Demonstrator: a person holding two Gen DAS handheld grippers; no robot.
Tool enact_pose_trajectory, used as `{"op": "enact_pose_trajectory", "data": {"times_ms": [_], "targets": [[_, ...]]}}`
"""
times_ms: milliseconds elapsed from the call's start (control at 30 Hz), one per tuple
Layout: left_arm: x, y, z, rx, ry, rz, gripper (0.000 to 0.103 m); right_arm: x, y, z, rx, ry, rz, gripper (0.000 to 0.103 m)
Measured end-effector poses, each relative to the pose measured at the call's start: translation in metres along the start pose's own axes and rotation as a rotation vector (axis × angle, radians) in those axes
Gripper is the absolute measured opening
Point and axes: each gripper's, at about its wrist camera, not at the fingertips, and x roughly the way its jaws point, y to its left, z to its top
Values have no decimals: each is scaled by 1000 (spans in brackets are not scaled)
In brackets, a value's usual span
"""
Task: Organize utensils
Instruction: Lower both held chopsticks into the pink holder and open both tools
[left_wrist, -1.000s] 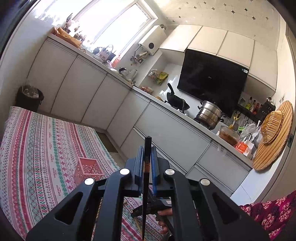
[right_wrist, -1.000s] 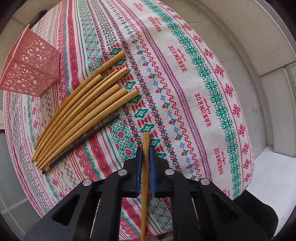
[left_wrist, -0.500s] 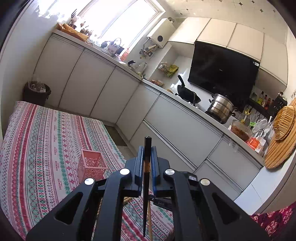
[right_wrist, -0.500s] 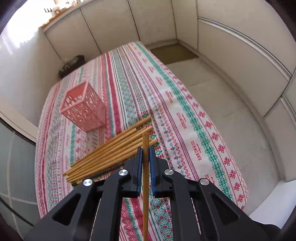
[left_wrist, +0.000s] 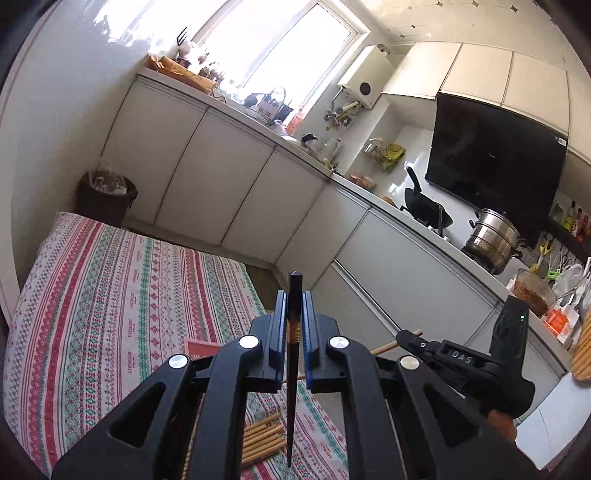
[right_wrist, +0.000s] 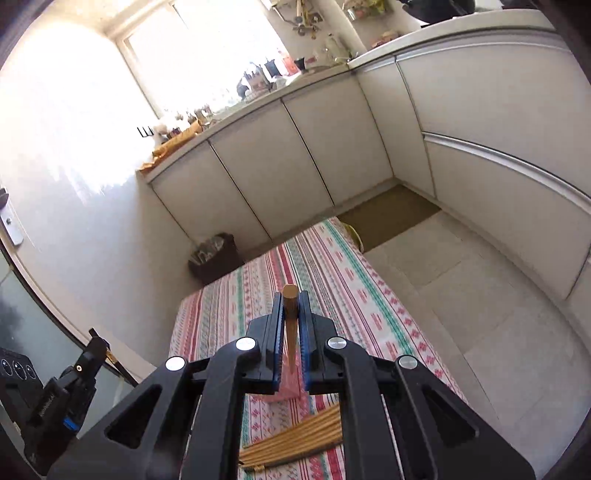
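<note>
While both claws are being held above the cloth-covered bench (left_wrist: 110, 280), the left claw (left_wrist: 294, 332) is being kept pinched on a dark chopstick (left_wrist: 293, 387), and the right claw (right_wrist: 290, 332) is being kept pinched on a bamboo chopstick (right_wrist: 290, 317). More bamboo chopsticks (right_wrist: 295, 439) are being left lying on the bench, partly hidden by the claws. A pink basket (left_wrist: 201, 349) is being mostly hidden behind the left claw.

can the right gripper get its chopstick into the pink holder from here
Probably yes. The right gripper is shut on a bamboo chopstick and held above the table, with the pink holder just below and ahead. Nothing shows between them, and the bamboo pile lies nearer, off that path.
</note>
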Motion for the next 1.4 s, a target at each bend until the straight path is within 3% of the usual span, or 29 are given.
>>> {"op": "enact_pose_trajectory", "data": {"times_ms": [267,467,533,600,767,933,1200,1267,1400], "targets": [[38,8,31,50,-80,122,7,29,16,42,18,-52,77,8],[72,34,16,71,-66,178,8,62,25,36,-13,-22,104,8],[84,43,7,85,-39,194,19,75,25,28,-22,1,101,8],[89,50,0,85,-16,205,47,85,25,21,-31,20,98,8],[71,52,8,80,-61,222,49,95,28,8,-51,42,90,8],[46,48,19,60,-126,231,57,97,43,5,-96,41,79,8],[35,50,23,50,-128,249,59,117,74,-6,-216,116,32,10],[34,51,24,44,-125,250,61,119,75,-9,-214,117,19,24],[31,50,24,62,-119,252,66,111,63,-8,-166,85,16,37]]}}
